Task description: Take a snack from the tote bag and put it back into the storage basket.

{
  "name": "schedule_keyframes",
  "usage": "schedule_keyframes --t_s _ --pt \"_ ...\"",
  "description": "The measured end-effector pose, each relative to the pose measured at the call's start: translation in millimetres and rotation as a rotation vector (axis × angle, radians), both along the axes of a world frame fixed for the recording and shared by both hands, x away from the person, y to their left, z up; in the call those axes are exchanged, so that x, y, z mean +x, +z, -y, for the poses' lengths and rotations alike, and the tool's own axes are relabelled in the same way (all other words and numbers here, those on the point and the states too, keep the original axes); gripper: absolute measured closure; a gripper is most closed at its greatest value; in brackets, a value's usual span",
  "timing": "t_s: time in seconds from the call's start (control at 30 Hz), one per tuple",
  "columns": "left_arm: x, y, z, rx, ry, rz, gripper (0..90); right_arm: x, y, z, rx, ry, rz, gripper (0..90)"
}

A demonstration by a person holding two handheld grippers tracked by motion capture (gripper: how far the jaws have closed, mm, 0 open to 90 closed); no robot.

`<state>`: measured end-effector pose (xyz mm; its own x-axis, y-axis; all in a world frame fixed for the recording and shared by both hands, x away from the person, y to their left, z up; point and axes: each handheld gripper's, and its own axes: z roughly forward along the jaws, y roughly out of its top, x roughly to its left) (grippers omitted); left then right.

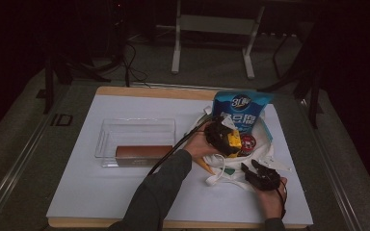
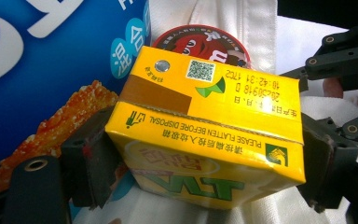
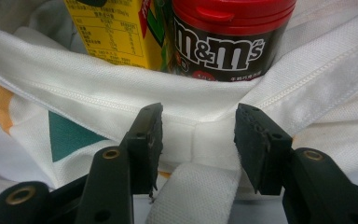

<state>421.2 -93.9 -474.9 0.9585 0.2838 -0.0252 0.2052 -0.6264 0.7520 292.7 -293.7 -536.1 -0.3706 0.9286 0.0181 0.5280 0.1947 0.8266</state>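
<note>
A white tote bag (image 1: 221,177) lies open on the white board, its rim (image 3: 98,93) just beyond my right gripper. Inside it stand a blue snack bag (image 1: 241,109), a red-lidded M&M's canister (image 3: 233,37) and a yellow drink carton (image 2: 205,126). My left gripper (image 2: 207,163) is shut on the carton, pads pressed on its two sides, at the bag's mouth (image 1: 226,137). Beside the carton sit the canister (image 2: 200,39) and the snack bag (image 2: 51,60). At the bag's near rim my right gripper (image 3: 198,126) stands open, a white strap (image 3: 191,191) lying loose between its jaws.
A clear plastic tray (image 1: 106,132) on the board's left half holds a brown box (image 1: 137,152). The white board (image 1: 125,192) covers a wooden tabletop. A metal stand (image 1: 212,24) rises behind the table, with cables on the floor.
</note>
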Motion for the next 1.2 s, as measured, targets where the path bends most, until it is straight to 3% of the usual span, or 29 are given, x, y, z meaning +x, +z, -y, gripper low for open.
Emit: schedule_keyframes --t_s 0.23,0.47,0.9,1.2 --pt "-1.1 -3.2 3.6 0.019 0.010 -0.003 22.1 -0.1 0.1 0.0 0.002 -0.001 -0.004 51.9" --pt "-4.2 -2.6 4.3 0.028 0.011 0.027 27.9 -0.2 0.1 0.0 0.002 -0.001 -0.004 51.9" --pt "-6.5 1.4 3.9 0.063 0.020 0.044 28.5 0.1 0.0 0.2 0.003 0.000 -0.001 51.9" --pt "-9.9 10.0 -1.1 0.058 0.031 0.063 28.6 -0.2 0.1 0.0 0.002 0.000 -0.004 51.9"
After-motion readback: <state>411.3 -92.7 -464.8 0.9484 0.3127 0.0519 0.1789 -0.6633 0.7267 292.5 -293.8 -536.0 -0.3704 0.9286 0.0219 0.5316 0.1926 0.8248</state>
